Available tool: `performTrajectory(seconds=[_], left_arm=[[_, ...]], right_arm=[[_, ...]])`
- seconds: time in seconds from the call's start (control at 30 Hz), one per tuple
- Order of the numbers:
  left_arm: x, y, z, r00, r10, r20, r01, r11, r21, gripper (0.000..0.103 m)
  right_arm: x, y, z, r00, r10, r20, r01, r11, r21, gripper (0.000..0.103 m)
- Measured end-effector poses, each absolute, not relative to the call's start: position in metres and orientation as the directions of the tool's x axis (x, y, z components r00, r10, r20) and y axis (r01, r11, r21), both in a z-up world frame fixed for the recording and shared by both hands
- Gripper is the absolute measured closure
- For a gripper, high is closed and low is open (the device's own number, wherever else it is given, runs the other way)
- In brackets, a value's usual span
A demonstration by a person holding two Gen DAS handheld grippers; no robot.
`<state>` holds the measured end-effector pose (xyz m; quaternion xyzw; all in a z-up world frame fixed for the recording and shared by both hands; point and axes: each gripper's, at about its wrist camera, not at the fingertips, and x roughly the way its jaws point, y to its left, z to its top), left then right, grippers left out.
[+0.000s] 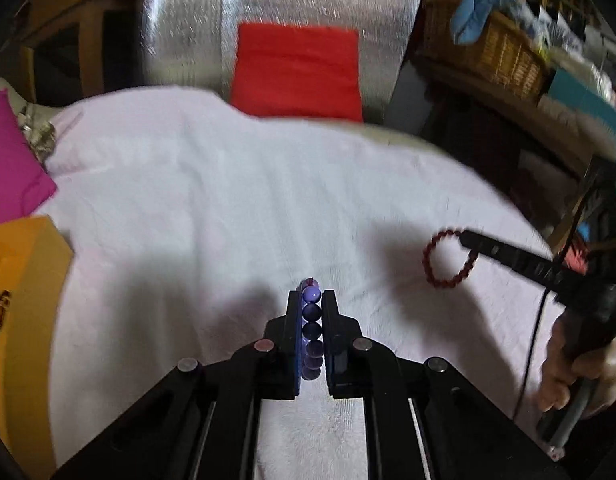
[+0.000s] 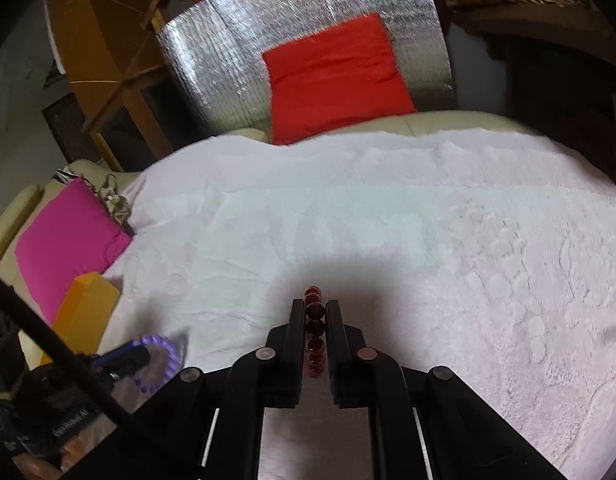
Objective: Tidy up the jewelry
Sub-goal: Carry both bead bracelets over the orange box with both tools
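My left gripper (image 1: pixel 311 296) is shut on a purple bead bracelet (image 1: pixel 311 312), held edge-on between the fingers above the white towel (image 1: pixel 228 200). The same bracelet shows as a purple ring in the right wrist view (image 2: pixel 160 362), at the lower left. My right gripper (image 2: pixel 314 305) is shut on a dark red bead bracelet (image 2: pixel 315 322), also above the towel. In the left wrist view that red bracelet (image 1: pixel 448 258) hangs as a ring from the right gripper's fingertips (image 1: pixel 468 238) at the right.
An orange box (image 1: pixel 20 300) sits at the towel's left edge, also in the right wrist view (image 2: pixel 86 308). A magenta cloth (image 2: pixel 64 240) lies beyond it. A red cloth (image 2: pixel 336 76) lies on silver foil (image 2: pixel 228 52) at the far side. A wicker basket (image 1: pixel 496 52) stands far right.
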<state>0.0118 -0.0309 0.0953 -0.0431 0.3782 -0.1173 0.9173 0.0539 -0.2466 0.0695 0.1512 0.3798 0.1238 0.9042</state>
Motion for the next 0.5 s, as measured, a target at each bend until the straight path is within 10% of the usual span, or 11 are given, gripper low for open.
performTrajectory(seconds=[0.5], left_arm=[[-0.045, 0.044, 0.145, 0.809, -0.029, -0.587, -0.009, 0.998, -0.061, 0.093]], right_arm=[[0.021, -0.154, 0.12, 0.695, 0.476, -0.539, -0.295, 0.872, 0.39, 0.092]])
